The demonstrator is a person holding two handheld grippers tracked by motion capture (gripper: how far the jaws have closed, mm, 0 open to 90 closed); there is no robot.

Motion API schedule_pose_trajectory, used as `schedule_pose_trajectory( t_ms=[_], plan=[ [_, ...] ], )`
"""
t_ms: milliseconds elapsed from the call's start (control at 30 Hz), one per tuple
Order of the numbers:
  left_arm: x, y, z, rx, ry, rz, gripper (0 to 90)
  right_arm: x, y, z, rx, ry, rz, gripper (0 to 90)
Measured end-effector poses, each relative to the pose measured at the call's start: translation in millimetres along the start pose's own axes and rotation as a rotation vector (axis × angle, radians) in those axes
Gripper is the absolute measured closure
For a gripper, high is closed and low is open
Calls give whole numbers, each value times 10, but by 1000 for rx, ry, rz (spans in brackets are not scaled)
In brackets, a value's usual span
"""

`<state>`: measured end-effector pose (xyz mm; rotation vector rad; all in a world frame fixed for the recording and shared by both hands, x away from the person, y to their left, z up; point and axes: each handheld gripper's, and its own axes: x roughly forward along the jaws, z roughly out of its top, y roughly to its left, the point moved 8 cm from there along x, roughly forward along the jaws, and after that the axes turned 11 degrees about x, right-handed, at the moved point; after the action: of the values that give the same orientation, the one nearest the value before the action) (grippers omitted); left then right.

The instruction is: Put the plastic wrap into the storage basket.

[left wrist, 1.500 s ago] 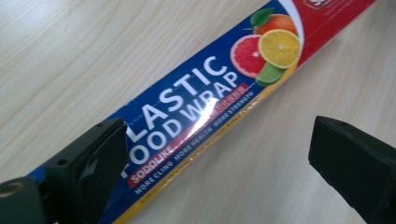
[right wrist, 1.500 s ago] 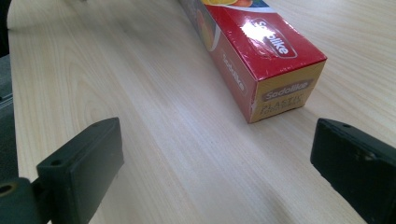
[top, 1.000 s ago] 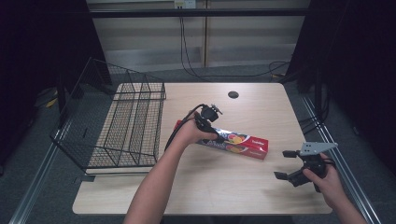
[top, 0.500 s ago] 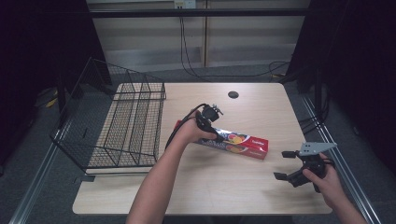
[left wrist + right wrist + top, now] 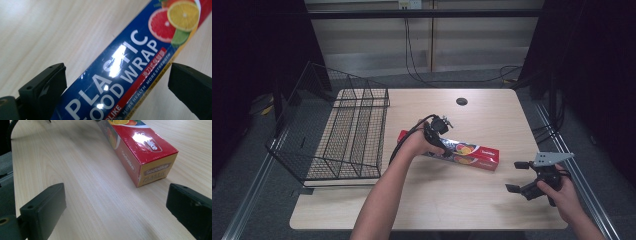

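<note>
At the centre of the high view, on the pale wooden worktop [image 5: 447, 200], lies the plastic food wrap box [image 5: 472, 155], flat on its long side, running from the middle of the frame down toward the right. Not yet lifted, by the look of it: rests fully on the wood, well apart from the wire basket [image 5: 357, 145] at the left of the frame. Judged from this, only the approach done; closing, lifting and carrying all left to do.

Over the box's left end hangs the left gripper [image 5: 443, 145], forearm rising from the bottom edge of the frame and bent at the wrist so that the tool points down onto the carton. In the left gripper view, black fingers [image 5: 47, 87] standing apart on either side of the blue printed face [image 5: 120, 75], one at lower left, one at the right edge; a strip of bare wood visible between each and the carton, so straddling rather than pinching. Whether the tips touch the wood below cannot be told.

At the lower right of the high view, the right gripper [image 5: 516, 176] held low and just above the worktop, hand coming in from the bottom right corner, well apart from the box. In the right gripper view, fingers [image 5: 45, 207] spread wide, nothing between them but wood, aimed toward the carton's yellow end flap [image 5: 156, 171] in the upper right.
</note>
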<state>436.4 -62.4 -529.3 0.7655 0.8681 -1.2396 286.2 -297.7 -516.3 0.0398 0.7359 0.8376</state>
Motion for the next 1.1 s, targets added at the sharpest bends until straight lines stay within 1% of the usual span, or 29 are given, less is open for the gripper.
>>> schedule_pose_trajectory(
  t_ms=[33, 67, 133, 200, 233, 267, 300, 367, 400, 433, 467, 500, 533, 567, 600, 633, 667, 700, 733, 767, 800, 833, 867, 900, 933, 1000, 1033, 1067, 1100],
  plan=[
    [27, -43, -30, 5, 27, -15, 52, -1, -4, 0, 1, -1, -2, 24],
    [29, -66, -36, 11, 35, -21, 68, -2, -6, 1, 3, -1, -3, 24],
    [18, -84, -40, 14, 46, -25, 105, -8, -10, 7, 2, -6, -3, 24],
    [15, -101, -37, 14, 39, -32, 137, -11, -9, 7, 7, -7, 5, 24],
    [7, -101, -42, 33, 43, -32, 137, -11, -9, 7, 7, -7, 5, 24],
    [-2, -118, -49, 38, 46, -50, 171, -7, -15, 5, 10, -7, 2, 24],
    [-2, -118, -49, 38, 46, -50, 188, -7, -11, -1, 16, -3, 1, 24],
    [-11, -151, -54, 49, 68, -63, 211, -2, -12, 4, 10, -7, 4, 25],
    [-12, -141, -54, 76, 73, -60, 225, -1, -12, 9, 9, -11, 3, 25],
    [-20, -140, -57, 85, 84, -66, 236, -1, -10, 10, 10, -12, 6, 25],
    [-12, -161, -52, 64, 80, -69, 241, -1, -11, 11, 12, -13, 5, 25],
    [-22, -161, -55, 65, 98, -75, 247, -2, -11, 10, 14, -12, 5, 25],
    [-17, -174, -49, 53, 102, -75, 253, -2, -8, 6, 18, -9, 8, 25],
    [-17, -174, -49, 53, 102, -75, 263, -2, -8, 6, 18, -9, 8, 25],
    [-25, -185, -51, 54, 121, -84, 263, -2, -12, 6, 16, -11, 6, 25],
    [-21, -198, -41, 38, 121, -82, 272, -1, -15, 6, 16, -11, 5, 25],
    [-30, -230, -31, 35, 143, -95, 302, -1, -18, 8, 19, -15, 8, 25],
    [-30, -230, -31, 35, 143, -95, 318, -1, -18, 8, 19, -15, 8, 25],
    [-44, -256, -34, 10, 178, -113, 330, -5, -19, 12, 20, -18, 11, 25],
    [-44, -256, -34, 10, 178, -113, 337, -5, -19, 12, 20, -18, 11, 25],
    [-35, -298, -7, -26, 180, -116, 348, -7, -15, 12, 24, -19, 13, 25],
    [-35, -298, -7, -26, 180, -116, 362, -7, -15, 12, 24, -19, 13, 25],
    [-33, -319, 11, -42, 188, -115, 374, -10, -11, 13, 25, -20, 17, 25],
    [-40, -328, 24, -24, 196, -116, 392, -11, -9, 15, 25, -21, 17, 25],
    [-36, -337, 37, -50, 196, -110, 409, -15, -7, 15, 25, -20, 20, 25],
    [-40, -344, 54, -72, 204, -104, 426, -19, -11, 20, 27, -24, 18, 24],
    [-40, -344, 54, -72, 204, -104, 431, -19, -11, 20, 27, -24, 18, 24],
    [-53, -338, 48, -64, 218, -115, 431, -20, -13, 20, 29, -26, 17, 25],
    [-56, -346, 60, -93, 214, -118, 433, -22, -14, 20, 29, -26, 16, 24]
  ],
)
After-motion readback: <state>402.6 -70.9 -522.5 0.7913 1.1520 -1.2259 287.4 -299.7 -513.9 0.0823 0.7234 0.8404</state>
